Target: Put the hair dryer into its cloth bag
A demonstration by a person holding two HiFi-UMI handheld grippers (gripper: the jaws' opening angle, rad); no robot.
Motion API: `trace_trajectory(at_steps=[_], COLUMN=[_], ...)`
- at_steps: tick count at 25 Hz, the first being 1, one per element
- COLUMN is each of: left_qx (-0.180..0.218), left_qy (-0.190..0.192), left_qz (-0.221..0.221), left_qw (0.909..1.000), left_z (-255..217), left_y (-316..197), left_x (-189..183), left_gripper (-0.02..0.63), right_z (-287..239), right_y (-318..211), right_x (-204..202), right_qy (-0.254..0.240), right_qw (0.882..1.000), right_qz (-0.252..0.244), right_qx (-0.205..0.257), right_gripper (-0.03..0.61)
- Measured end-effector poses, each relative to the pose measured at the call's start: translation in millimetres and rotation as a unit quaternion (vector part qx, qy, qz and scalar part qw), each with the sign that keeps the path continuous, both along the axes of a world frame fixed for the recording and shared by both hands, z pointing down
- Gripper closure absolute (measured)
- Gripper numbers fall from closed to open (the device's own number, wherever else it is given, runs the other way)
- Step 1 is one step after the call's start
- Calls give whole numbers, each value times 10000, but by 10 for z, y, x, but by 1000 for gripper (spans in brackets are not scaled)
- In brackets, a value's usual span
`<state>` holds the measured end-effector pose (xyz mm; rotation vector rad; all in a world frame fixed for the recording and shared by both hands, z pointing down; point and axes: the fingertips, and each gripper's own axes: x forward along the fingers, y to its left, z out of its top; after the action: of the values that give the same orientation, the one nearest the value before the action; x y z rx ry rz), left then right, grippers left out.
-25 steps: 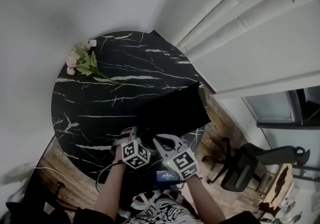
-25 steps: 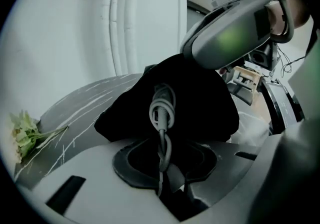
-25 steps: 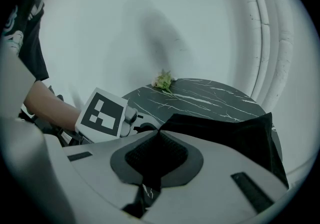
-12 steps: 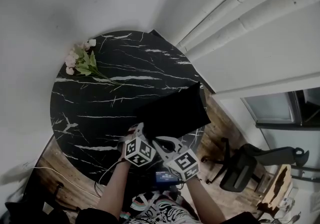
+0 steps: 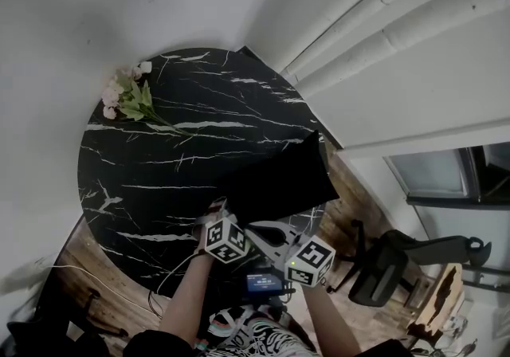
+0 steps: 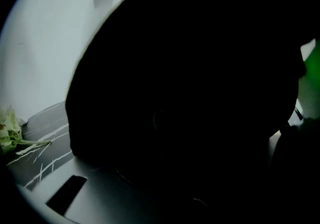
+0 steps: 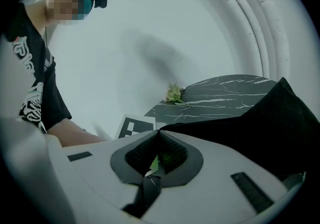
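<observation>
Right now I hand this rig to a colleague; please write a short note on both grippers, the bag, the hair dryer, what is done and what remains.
Left gripper: at the cloth bag's near edge; jaws have just been closing; black cloth covers them, so a grip cannot be confirmed.
Right gripper: shut, the bag's edge at its tips.
The cloth bag lies on the table, near right side.
Hair dryer: visible in no view; maybe inside the bag.
Done: unconfirmed. Left: check the bag for the dryer.
</observation>
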<state>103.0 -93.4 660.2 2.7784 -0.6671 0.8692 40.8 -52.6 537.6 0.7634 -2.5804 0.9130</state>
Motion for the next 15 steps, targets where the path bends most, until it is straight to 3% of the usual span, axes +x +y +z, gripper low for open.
trace_trajectory(at_steps=[2,3,4,5,8,12,15], left_qx=[-26,-41,-39,1,194,292,332], left_qy=[25,23,-19,-87,-90,-58,-196], left_qz=[140,208,262,290,173,-228,-650], left_qw=[9999,9998,9996,9995,9996,9993,9971], left_z=[-17,-41,-60,-75,-142,-219,-193], left_y=[38,56,73,88,91,-54,-255], left_x=[-1,-31,-92,-182,-505,-899,-1144], left_gripper=[534,496,394,341,299,282,282], right_z=[35,56,80,106,190,459,682], right_y=[3,1,-2,-8,-28,47,191], right_x=[-3,6,21,41,112,202,207], right_qy=[127,190,249,313,715,1928,2662], right_qw=[9999,9998,9997,9995,9971,9807,9636], right_qz=[-12,1,33,74,192,60,-235], right_qx=[39,51,57,70,194,322,93], right_gripper=[555,555,555,555,555,550,419])
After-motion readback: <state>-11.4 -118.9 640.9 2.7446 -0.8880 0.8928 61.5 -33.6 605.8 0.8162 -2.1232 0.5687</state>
